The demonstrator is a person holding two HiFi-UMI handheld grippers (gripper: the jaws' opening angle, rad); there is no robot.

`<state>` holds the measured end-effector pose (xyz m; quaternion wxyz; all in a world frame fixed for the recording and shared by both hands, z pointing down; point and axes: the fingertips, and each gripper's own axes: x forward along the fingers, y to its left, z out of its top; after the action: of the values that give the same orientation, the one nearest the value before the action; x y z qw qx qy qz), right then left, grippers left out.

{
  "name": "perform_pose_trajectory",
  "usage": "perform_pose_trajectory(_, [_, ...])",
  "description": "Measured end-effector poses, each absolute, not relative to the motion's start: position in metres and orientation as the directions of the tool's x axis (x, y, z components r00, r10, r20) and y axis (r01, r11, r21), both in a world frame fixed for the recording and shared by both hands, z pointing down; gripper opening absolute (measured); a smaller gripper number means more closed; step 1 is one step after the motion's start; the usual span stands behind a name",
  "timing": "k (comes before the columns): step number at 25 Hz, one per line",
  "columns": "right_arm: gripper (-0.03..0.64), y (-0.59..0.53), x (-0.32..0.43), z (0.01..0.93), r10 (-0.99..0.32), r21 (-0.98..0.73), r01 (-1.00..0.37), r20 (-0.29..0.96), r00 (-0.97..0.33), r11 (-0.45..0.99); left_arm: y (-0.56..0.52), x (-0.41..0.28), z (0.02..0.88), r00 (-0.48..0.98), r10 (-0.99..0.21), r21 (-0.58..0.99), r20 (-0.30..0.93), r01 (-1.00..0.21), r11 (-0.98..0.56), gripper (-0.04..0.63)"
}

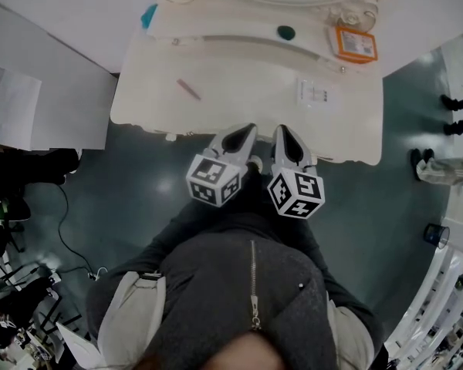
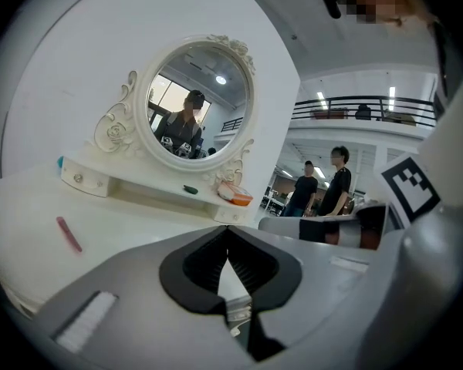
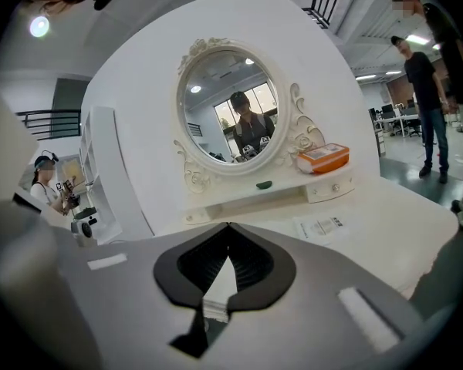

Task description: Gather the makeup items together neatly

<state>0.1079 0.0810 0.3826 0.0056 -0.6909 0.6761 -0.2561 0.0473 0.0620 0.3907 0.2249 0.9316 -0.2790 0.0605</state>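
**Makeup items scattered over a white dressing table (image 1: 247, 83), before gathering.** A slim pink stick (image 1: 189, 89), probably a lip pencil, lies flat on the left of the tabletop. A white printed sachet or card (image 1: 315, 92) lies flat on the right, well apart from it. On the raised shelf beneath the oval mirror (image 3: 230, 106) rest three more things: a small dark green piece (image 1: 285, 31) near the middle, an orange box (image 1: 356, 43) at the right end, and a teal item (image 1: 149, 15) at the left end, too small to identify. Nothing is yet grouped.

The left gripper (image 1: 249, 129) and right gripper (image 1: 282, 129) hang side by side at the near table edge, short of every item. Each has its jaws pressed together at the tips with nothing between them.

The step in hand appears to be the approach. To do it well, each gripper should spread its jaws before arriving. The left should take the stick across its length, low to the surface, so that it does not roll. The right should take the sachet by one edge. A bare central patch of tabletop would serve as the gathering spot. Bystanders (image 3: 428, 106) stand on the floor to the right.
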Motion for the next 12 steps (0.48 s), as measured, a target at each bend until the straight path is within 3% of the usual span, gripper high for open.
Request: perform_pose_trajectory(12, [0.003, 0.021, 0.147, 0.389, -0.936, -0.384, -0.921, 0.343, -0.077, -0.065, 0.004, 0.082, 0.396, 0.82, -0.517, 0.371, 0.245, -0.572, -0.731, 0.009])
